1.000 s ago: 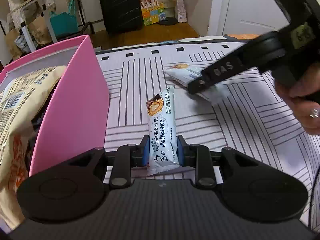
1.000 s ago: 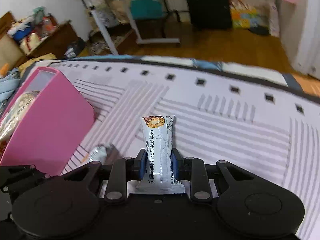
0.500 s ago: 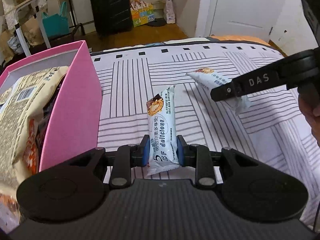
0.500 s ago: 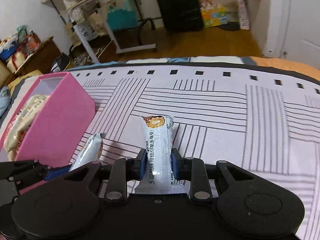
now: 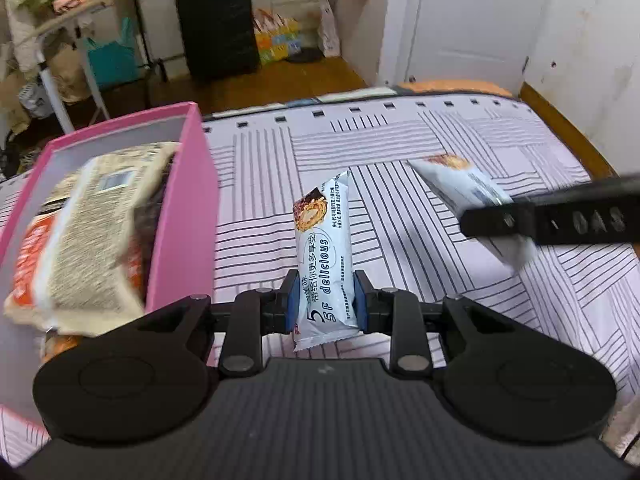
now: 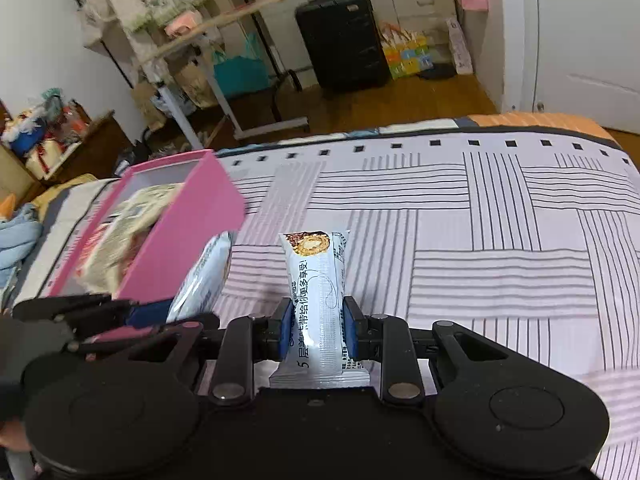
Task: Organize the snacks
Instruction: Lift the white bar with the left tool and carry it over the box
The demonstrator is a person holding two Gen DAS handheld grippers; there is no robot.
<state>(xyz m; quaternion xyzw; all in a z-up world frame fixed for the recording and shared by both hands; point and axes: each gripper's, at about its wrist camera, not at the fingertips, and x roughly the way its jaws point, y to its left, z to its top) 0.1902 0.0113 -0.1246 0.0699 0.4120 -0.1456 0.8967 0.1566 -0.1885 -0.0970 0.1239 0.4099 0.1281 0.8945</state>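
My left gripper (image 5: 325,300) is shut on a pale blue snack bar (image 5: 322,240), held above the striped bed cover just right of the pink box (image 5: 182,216). My right gripper (image 6: 316,330) is shut on a second pale blue snack bar (image 6: 316,280). That bar (image 5: 460,184) and the right gripper's finger (image 5: 552,220) show at the right of the left wrist view. The left gripper's bar (image 6: 206,276) shows at the left of the right wrist view, beside the pink box (image 6: 188,232). The box holds large beige and orange snack bags (image 5: 92,216).
The striped bed cover (image 6: 480,240) spreads to the right and ahead. Beyond the bed's far edge are a wooden floor, a black suitcase (image 6: 340,40), a clothes rack (image 6: 192,64) and a white door (image 5: 472,20).
Both grippers have risen and pulled back with their bars still gripped. The pink box now sits lower in both views, its inside more exposed. The right gripper has moved closer beside the left one.
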